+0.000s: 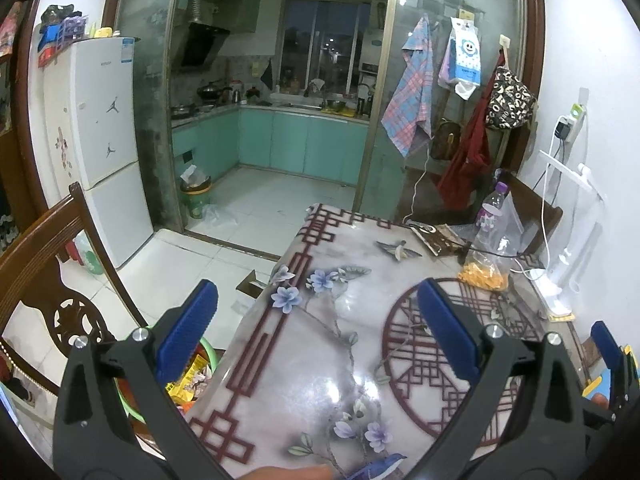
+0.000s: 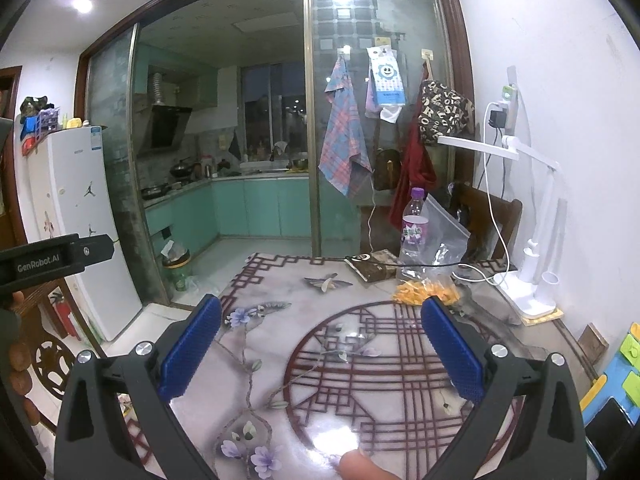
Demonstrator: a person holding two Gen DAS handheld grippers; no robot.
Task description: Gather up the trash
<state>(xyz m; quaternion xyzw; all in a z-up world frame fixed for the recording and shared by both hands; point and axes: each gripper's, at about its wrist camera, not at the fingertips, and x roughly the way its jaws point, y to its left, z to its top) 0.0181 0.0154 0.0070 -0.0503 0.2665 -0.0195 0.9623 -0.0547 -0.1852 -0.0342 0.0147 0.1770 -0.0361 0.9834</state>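
Note:
My left gripper (image 1: 318,330) is open and empty above the left part of a patterned table (image 1: 320,360). My right gripper (image 2: 320,352) is open and empty above the table's round red pattern (image 2: 400,368). At the far right of the table stand a clear plastic bag of orange pieces (image 1: 486,268), (image 2: 428,288), a plastic bottle with a purple cap (image 1: 493,212), (image 2: 415,228) and a dark brown wrapper (image 1: 438,238), (image 2: 372,266). A green basin holding yellow wrappers (image 1: 188,380) sits left of the table, below its edge.
A wooden chair (image 1: 60,280) stands at the left. A white desk lamp (image 2: 532,280) and cables are at the table's right edge by the wall. A bin (image 1: 195,196) stands in the kitchen doorway, a small open carton (image 1: 250,286) lies on the floor, and a fridge (image 1: 100,140) stands left.

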